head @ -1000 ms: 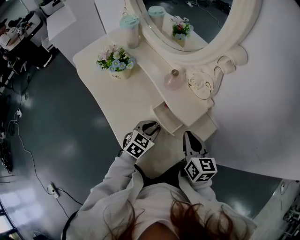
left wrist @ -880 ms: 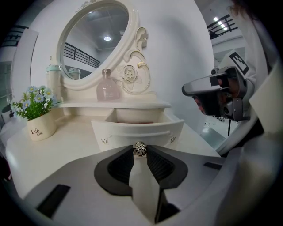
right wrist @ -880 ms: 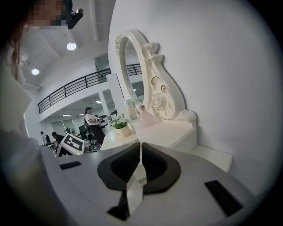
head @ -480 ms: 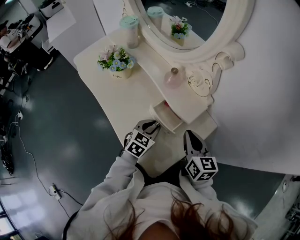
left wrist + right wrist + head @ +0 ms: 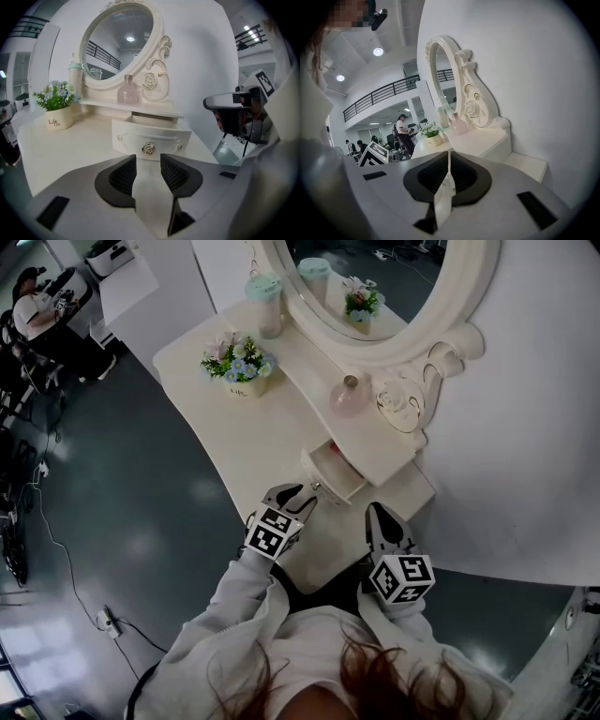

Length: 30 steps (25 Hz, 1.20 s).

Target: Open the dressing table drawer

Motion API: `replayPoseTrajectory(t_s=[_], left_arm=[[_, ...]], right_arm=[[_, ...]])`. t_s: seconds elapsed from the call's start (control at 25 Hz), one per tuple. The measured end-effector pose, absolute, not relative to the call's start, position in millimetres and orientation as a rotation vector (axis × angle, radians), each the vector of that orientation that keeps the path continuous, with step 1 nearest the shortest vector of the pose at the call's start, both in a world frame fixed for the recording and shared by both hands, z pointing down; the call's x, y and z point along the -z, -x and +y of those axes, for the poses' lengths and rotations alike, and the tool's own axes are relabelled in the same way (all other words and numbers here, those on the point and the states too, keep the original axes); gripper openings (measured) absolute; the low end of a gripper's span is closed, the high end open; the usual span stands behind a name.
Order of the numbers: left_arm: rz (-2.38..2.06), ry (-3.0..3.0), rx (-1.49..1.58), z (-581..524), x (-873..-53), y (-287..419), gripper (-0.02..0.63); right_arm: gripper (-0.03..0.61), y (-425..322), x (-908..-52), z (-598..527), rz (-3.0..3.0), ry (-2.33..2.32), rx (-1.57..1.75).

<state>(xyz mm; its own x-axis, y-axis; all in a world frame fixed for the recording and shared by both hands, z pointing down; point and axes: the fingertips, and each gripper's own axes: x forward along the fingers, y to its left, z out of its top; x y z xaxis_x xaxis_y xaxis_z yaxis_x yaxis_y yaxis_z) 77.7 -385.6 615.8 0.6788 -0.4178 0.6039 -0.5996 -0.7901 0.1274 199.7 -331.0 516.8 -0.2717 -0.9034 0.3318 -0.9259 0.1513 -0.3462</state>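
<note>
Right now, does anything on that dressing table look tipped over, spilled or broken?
Nothing stands out. The flower pot, the pink bottle and the lidded jar stand upright, with no spill. Only the small drawer sits partly pulled out; the left hand-held gripper, jaws opening and empty, is just short of its knob.

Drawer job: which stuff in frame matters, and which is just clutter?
Job:
drawer, already pulled out
knob
left tongs, opening just short of the knob, nothing between them

Lying about:
flower pot
pink bottle
jar
mirror
right tongs, shut, empty
</note>
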Motion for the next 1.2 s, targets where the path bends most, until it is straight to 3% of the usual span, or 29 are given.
replayPoseTrajectory(t_s=[0.36,0.6,0.88,1.2], left_arm=[[-0.953,-2.531,-0.667,-368,-587,-38,0.172],[-1.089,-2.523,-0.456,-361,-547,-17,0.135],[-1.147,-2.607,-0.209,-346,-503,-2,0.033],[-1.259,-2.632,-0.182,-332,-490,23,0.017]], right_arm=[[0.040,-182,-518,-335,-2.426,-1.773,-0.763],[0.040,-165,-513,-338,-2.484,-1.698,-0.733],[0.040,-142,-506,-337,-2.566,-1.581,-0.654],[0.035,-105,-497,-339,-2.650,-1.405,-0.525]])
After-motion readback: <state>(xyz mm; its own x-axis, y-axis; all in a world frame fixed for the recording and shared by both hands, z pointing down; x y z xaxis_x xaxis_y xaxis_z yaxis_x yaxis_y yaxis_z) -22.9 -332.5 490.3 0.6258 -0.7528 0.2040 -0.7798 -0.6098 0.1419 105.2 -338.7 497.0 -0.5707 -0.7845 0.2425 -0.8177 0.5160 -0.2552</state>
